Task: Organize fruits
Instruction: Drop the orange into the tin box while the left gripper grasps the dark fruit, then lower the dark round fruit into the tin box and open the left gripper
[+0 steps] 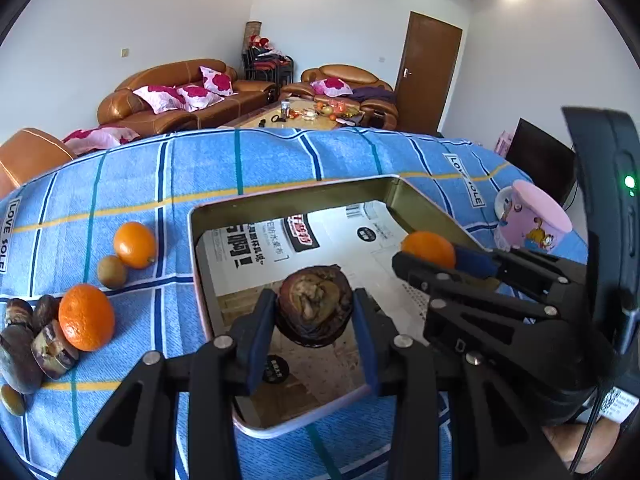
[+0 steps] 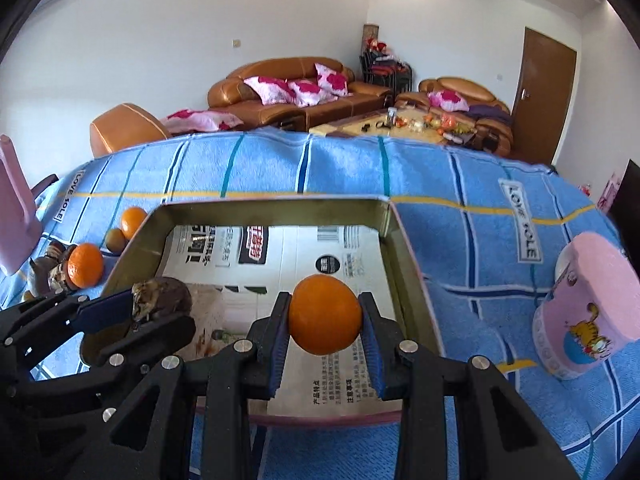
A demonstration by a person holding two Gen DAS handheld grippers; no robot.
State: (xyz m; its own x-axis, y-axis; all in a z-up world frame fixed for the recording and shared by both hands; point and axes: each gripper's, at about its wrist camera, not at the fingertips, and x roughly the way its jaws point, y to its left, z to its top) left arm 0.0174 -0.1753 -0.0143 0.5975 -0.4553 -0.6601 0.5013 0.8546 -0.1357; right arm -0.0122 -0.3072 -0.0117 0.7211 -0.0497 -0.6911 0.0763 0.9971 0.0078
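Observation:
My left gripper (image 1: 314,312) is shut on a dark brown mangosteen (image 1: 314,300) and holds it over the open metal tin (image 1: 288,196), which is lined with printed paper. My right gripper (image 2: 325,316) is shut on an orange (image 2: 325,314) and holds it over the same tin (image 2: 416,276). Each gripper shows in the other's view, the right one (image 1: 430,258) with its orange (image 1: 429,248), the left one (image 2: 140,312) with the mangosteen (image 2: 160,294). Left of the tin lie two oranges (image 1: 86,317) (image 1: 135,245), a small brown fruit (image 1: 112,271) and several dark mangosteens (image 1: 24,344).
The table carries a blue striped cloth (image 1: 280,160). A pink cartoon cup (image 2: 584,304) lies on its side right of the tin. A pink object (image 2: 14,208) stands at the far left. Sofas (image 1: 180,92) and a coffee table sit behind.

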